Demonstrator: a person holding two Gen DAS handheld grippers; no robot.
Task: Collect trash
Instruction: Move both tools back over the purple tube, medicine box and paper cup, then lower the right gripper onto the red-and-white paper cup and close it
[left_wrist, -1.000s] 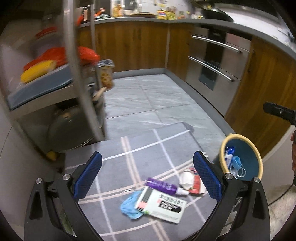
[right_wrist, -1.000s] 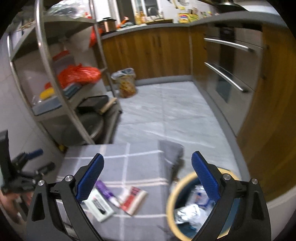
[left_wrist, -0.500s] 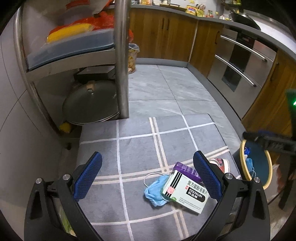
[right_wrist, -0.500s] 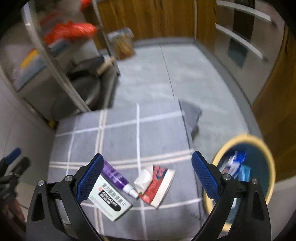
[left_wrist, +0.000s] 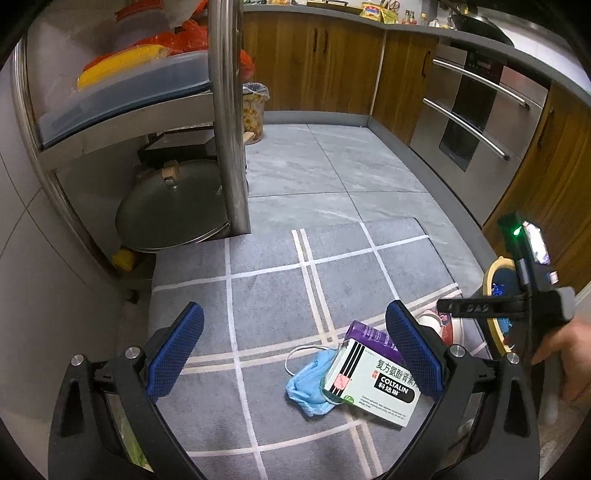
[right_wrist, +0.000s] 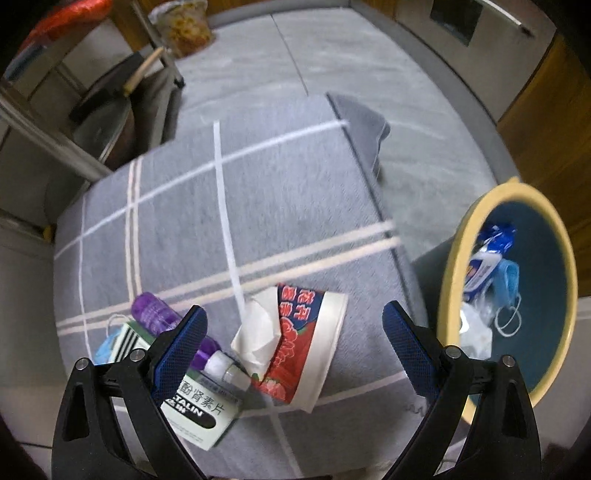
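Observation:
Trash lies on a grey checked mat (left_wrist: 273, 295) (right_wrist: 280, 192): a white medicine box (left_wrist: 373, 384) (right_wrist: 199, 410), a blue face mask (left_wrist: 310, 384) (right_wrist: 105, 347), a purple tube (left_wrist: 369, 338) (right_wrist: 162, 317) and a crushed red-and-white paper cup (right_wrist: 306, 343) with tissue in it. A blue bin with a yellow rim (right_wrist: 454, 295) (left_wrist: 489, 273) stands at the mat's right, holding a mask and wrappers. My left gripper (left_wrist: 295, 350) is open above the mask and box. My right gripper (right_wrist: 295, 347) is open over the cup, empty.
A steel rack (left_wrist: 229, 122) with a pot lid (left_wrist: 173, 210) stands at the mat's far left corner. A small lined bin (left_wrist: 255, 107) sits by the wooden cabinets (left_wrist: 314, 66). An oven front (left_wrist: 472, 122) runs along the right. The mat's far right corner (right_wrist: 365, 125) is folded over.
Both grippers have dropped lower and tilted toward the mat. The right one has closed in on the paper cup. The left view has swung slightly so the box sits nearer its right finger.

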